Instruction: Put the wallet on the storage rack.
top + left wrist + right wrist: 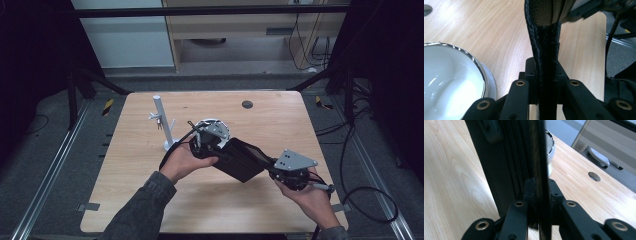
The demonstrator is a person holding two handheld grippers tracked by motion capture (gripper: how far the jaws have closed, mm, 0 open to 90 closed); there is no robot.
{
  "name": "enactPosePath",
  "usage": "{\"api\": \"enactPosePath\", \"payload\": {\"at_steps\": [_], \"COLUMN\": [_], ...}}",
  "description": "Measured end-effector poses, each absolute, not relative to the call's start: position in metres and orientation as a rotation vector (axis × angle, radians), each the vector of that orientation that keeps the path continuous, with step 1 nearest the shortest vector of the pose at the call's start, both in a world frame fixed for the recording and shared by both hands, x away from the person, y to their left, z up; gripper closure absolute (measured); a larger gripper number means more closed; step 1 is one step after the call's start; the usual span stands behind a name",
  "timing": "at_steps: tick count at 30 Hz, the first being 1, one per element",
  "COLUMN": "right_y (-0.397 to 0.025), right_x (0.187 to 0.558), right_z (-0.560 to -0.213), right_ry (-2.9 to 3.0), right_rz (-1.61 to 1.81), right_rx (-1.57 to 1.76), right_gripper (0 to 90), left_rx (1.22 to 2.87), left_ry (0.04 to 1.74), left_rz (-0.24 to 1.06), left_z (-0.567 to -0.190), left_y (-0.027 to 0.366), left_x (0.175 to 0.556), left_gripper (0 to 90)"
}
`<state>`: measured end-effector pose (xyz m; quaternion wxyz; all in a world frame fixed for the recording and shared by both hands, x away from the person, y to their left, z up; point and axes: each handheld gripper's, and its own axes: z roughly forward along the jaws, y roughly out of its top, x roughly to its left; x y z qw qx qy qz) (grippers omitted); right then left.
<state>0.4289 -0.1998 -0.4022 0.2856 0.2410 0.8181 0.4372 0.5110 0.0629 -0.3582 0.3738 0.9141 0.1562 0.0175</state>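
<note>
Black flat pouch with stitched fabric edges (pixel 240 159): held above the middle of the pale wooden table (pixel 270 120), stretched between two grippers. Left gripper (pixel 546 75): jaws clamped narrow on the pouch's stitched edge. Right gripper (pixel 540 195): jaws pinched tight on the opposite edge. White round bowl with a silver rim (pixel 451 75): on the table just beside the left gripper. White upright stand (pixel 162 122): near the bowl.

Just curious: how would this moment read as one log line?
left tool: shut on black pouch | right tool: shut on black pouch | pouch above table
</note>
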Motion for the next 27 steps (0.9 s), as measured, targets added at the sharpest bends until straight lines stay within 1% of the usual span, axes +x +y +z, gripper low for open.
{"api": "enactPosePath", "payload": {"at_steps": [1, 2, 4, 5, 6, 8, 10, 11, 12, 15, 18, 19, 20, 22, 27], "right_y": [-0.198, -0.198, -0.195, -0.193, -0.193, -0.193, -0.195, -0.199, -0.199, -0.207, -0.221, -0.229, -0.229, -0.237, -0.243], "right_x": [0.428, 0.428, 0.427, 0.425, 0.425, 0.424, 0.424, 0.427, 0.427, 0.433, 0.445, 0.451, 0.451, 0.458, 0.459], "right_z": [-0.407, -0.407, -0.415, -0.426, -0.426, -0.438, -0.449, -0.459, -0.459, -0.462, -0.467, -0.475, -0.475, -0.486, -0.499], "right_ry": [2.189, 2.189, 2.209, 2.237, 2.237, 2.235, 2.206, 2.193, 2.193, 2.157, 2.071, 2.047, 2.047, 2.048, 2.061], "right_rz": [1.184, 1.184, 1.186, 1.19, 1.19, 1.217, 1.237, 1.222, 1.222, 1.177, 1.159, 1.132, 1.132, 1.04, 0.948], "right_rx": [0.66, 0.66, 0.68, 0.695, 0.695, 0.727, 0.774, 0.829, 0.829, 0.924, 1.085, 1.18, 1.18, 1.26, 1.312], "right_gripper": [71.1, 71.1, 57.2, 48.3, 48.3, 39.2, 32.3, 25.9, 25.9, 20.5, 16.7, 14.2, 14.2, 12.3, 11.0], "left_rx": [2.347, 2.349, 2.381, 2.393, 2.393, 2.397, 2.394, 2.393, 2.389, 2.392, 2.4, 2.396, 2.394, 2.378, 2.35], "left_ry": [0.407, 0.413, 0.423, 0.447, 0.447, 0.472, 0.497, 0.51, 0.516, 0.533, 0.549, 0.554, 0.556, 0.561, 0.585], "left_rz": [0.071, 0.09, 0.157, 0.18, 0.18, 0.209, 0.231, 0.234, 0.236, 0.255, 0.283, 0.28, 0.282, 0.292, 0.308], "left_z": [-0.353, -0.35, -0.338, -0.328, -0.328, -0.318, -0.309, -0.303, -0.3, -0.286, -0.277, -0.273, -0.27, -0.26, -0.254], "left_y": [0.062, 0.062, 0.063, 0.066, 0.066, 0.071, 0.078, 0.083, 0.086, 0.095, 0.1, 0.102, 0.104, 0.108, 0.113], "left_x": [0.508, 0.506, 0.502, 0.501, 0.501, 0.5, 0.5, 0.501, 0.501, 0.501, 0.501, 0.502, 0.503, 0.506, 0.511], "left_gripper": [80.0, 80.0, 80.0, 80.0, 80.0, 80.0, 80.0, 80.0, 80.0, 80.0, 80.0, 80.0, 80.0, 80.0, 80.0]}}
